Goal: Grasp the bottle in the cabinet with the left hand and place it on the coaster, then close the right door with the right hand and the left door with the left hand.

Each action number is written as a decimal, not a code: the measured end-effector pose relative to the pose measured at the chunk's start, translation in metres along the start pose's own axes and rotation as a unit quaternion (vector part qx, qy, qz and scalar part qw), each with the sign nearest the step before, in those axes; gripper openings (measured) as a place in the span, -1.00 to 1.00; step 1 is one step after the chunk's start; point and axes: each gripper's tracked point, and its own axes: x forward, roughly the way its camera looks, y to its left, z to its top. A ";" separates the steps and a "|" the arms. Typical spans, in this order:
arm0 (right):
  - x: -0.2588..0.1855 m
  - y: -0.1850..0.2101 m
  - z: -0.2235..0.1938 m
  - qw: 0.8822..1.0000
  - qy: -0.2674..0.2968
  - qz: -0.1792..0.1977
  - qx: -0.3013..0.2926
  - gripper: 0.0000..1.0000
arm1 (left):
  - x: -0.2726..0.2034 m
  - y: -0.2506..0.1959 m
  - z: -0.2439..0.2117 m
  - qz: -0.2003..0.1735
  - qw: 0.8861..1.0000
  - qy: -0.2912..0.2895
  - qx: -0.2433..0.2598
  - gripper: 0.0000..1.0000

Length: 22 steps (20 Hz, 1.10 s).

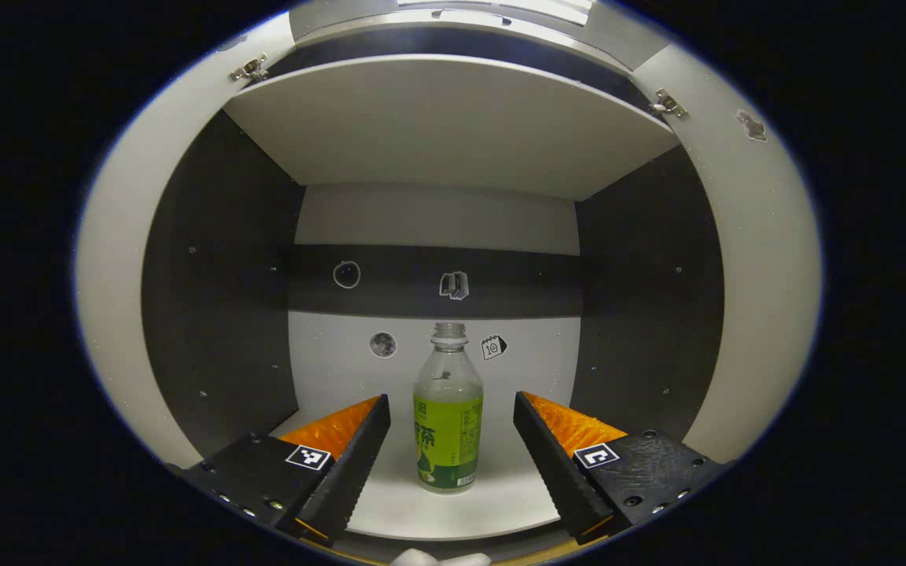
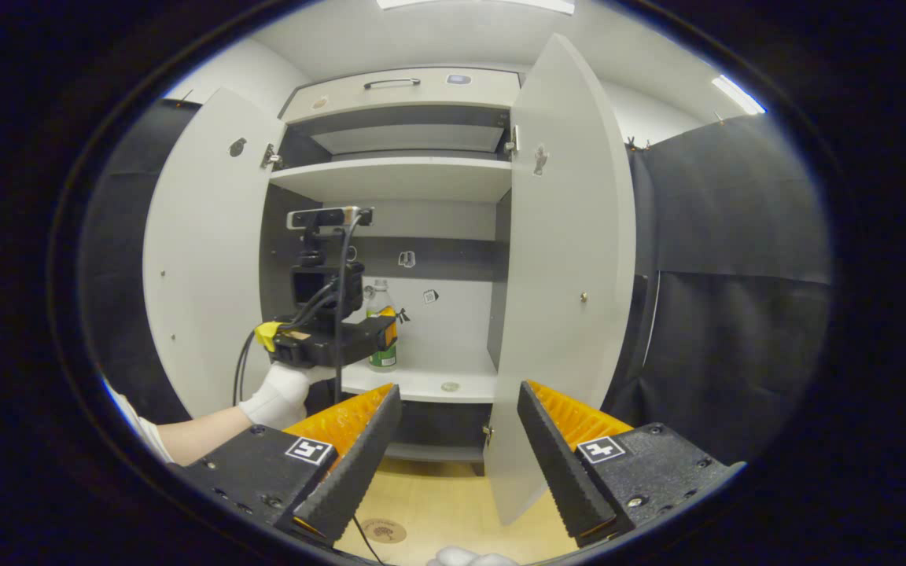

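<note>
Left gripper view: the left gripper (image 1: 451,417) is seen with its two fingers spread wide, and nothing is pinched between them. Framed in the gap between the fingers, but farther back and untouched, a clear plastic bottle with a green label (image 1: 447,413) is seen standing upright on the pale lower shelf (image 1: 453,511) of the open cabinet. The bottle is uncapped, its upper part is transparent, and its lower half is wrapped by the green label bearing dark print. Behind it, the pale back panel is crossed by a dark band, and small stickers (image 1: 382,344) are stuck on the panel and the band. A pale upper shelf (image 1: 453,126) is fixed above, dark side walls stand at either side, and metal hinges (image 1: 249,69) are mounted at the upper corners. In the right gripper view, the right gripper (image 2: 459,417) is likewise held with its fingers spread apart and empty, well back from the cabinet. The left gripper is seen there farther off, carried by a white-gloved hand (image 2: 280,393) and reaching into the cabinet, with the bottle just beyond its fingers. The white left door (image 2: 201,267) and the white right door (image 2: 563,275) are both swung open. A round brown coaster (image 2: 384,531) is lying on the light wooden surface (image 2: 453,511) below, near the bottom edge of the view and well apart from the bottle.
</note>
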 end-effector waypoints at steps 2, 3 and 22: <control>0.003 0.000 -0.004 1.000 0.007 0.001 -0.005 0.96 | 0.021 0.000 -0.009 0.009 1.000 -0.001 0.018 0.93; 0.004 0.001 -0.005 1.000 0.010 0.001 -0.007 0.94 | 0.027 0.000 -0.012 0.016 0.999 0.000 0.028 0.93; -0.018 -0.019 -0.015 1.000 0.013 0.011 0.015 0.94 | -0.064 -0.004 0.008 -0.034 0.999 -0.019 0.029 0.42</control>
